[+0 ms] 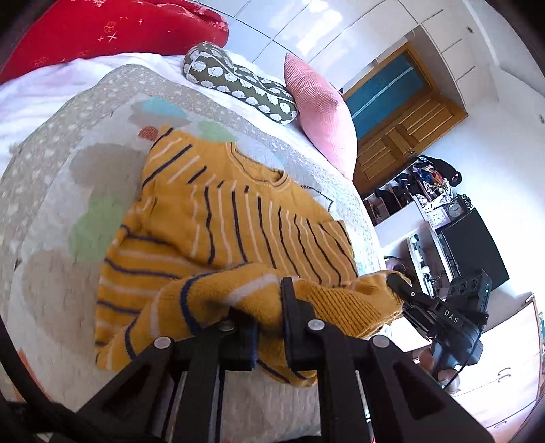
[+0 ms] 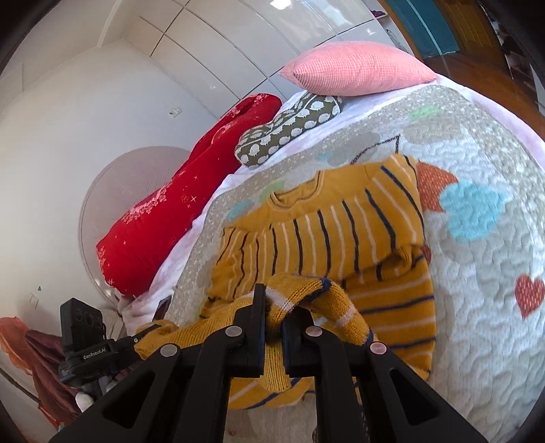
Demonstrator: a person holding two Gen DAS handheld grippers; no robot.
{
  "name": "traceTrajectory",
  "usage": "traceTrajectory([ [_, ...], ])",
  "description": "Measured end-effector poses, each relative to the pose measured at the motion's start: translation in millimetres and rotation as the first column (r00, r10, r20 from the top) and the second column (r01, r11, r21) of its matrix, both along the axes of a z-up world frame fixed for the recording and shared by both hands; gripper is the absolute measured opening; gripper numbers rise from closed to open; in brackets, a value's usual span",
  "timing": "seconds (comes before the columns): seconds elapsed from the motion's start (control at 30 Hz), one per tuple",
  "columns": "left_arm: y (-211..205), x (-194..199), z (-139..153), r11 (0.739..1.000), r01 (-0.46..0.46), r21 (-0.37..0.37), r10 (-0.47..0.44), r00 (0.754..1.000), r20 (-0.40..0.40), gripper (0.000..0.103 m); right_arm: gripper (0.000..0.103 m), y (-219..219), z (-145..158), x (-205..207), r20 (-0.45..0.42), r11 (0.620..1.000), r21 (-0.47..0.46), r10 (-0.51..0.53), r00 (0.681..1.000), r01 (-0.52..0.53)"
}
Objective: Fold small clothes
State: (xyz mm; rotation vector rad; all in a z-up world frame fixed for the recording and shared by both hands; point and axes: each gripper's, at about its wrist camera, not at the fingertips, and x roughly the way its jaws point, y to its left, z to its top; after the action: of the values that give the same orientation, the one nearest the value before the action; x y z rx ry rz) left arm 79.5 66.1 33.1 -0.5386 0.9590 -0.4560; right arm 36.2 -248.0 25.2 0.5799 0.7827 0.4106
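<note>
A small mustard-yellow knit sweater (image 1: 238,218) with navy and white stripes lies on a quilted bed cover, neck toward the pillows. It also shows in the right wrist view (image 2: 340,231). My left gripper (image 1: 269,317) is shut on the sweater's bottom hem at one corner and holds it lifted off the cover. My right gripper (image 2: 272,323) is shut on the hem at the other corner, also lifted. The right gripper shows at the right of the left wrist view (image 1: 402,289), the left gripper at the lower left of the right wrist view (image 2: 136,340). The hem hangs between them.
The quilted cover (image 1: 68,191) has cloud and heart patches. A pink pillow (image 1: 323,112), a hedgehog-print bolster (image 1: 238,85) and a red duvet (image 1: 102,30) lie at the bed's head. Shelves and a black monitor (image 1: 473,245) stand beyond the bed's edge.
</note>
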Motion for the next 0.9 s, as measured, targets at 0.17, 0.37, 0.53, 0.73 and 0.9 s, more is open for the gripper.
traceTrajectory([
  [0.17, 0.2, 89.2, -19.9, 0.998, -0.056, 0.031, 0.058, 0.995, -0.075, 0.031, 0.011, 1.4, -10.5, 84.8, -0.048, 0.994, -0.075, -0.084, 0.995, 0.08],
  [0.37, 35.4, 111.9, -19.7, 0.989, -0.127, -0.079, 0.118, 0.987, -0.104, 0.055, 0.055, -23.4, -41.3, 141.7, -0.128, 0.962, -0.151, -0.248, 0.96, 0.228],
  [0.53, 29.7, 94.5, -8.4, 0.986, -0.072, 0.151, 0.078, 0.996, -0.033, 0.061, 0.062, -39.6, -26.9, 125.7, -0.072, 0.957, -0.15, -0.259, 0.963, 0.247],
  [0.73, -28.7, 74.8, -27.0, 0.785, 0.003, 0.619, -0.089, 0.99, 0.108, 0.061, 0.062, -14.4, -25.8, 104.5, -0.055, 0.952, -0.273, -0.157, 0.986, 0.136],
  [0.9, -37.8, 86.2, -53.1, 0.647, 0.078, 0.759, -0.209, 0.975, 0.078, 0.055, 0.062, -14.9, -39.9, 84.1, -0.076, 0.942, -0.315, -0.144, 0.987, 0.114],
])
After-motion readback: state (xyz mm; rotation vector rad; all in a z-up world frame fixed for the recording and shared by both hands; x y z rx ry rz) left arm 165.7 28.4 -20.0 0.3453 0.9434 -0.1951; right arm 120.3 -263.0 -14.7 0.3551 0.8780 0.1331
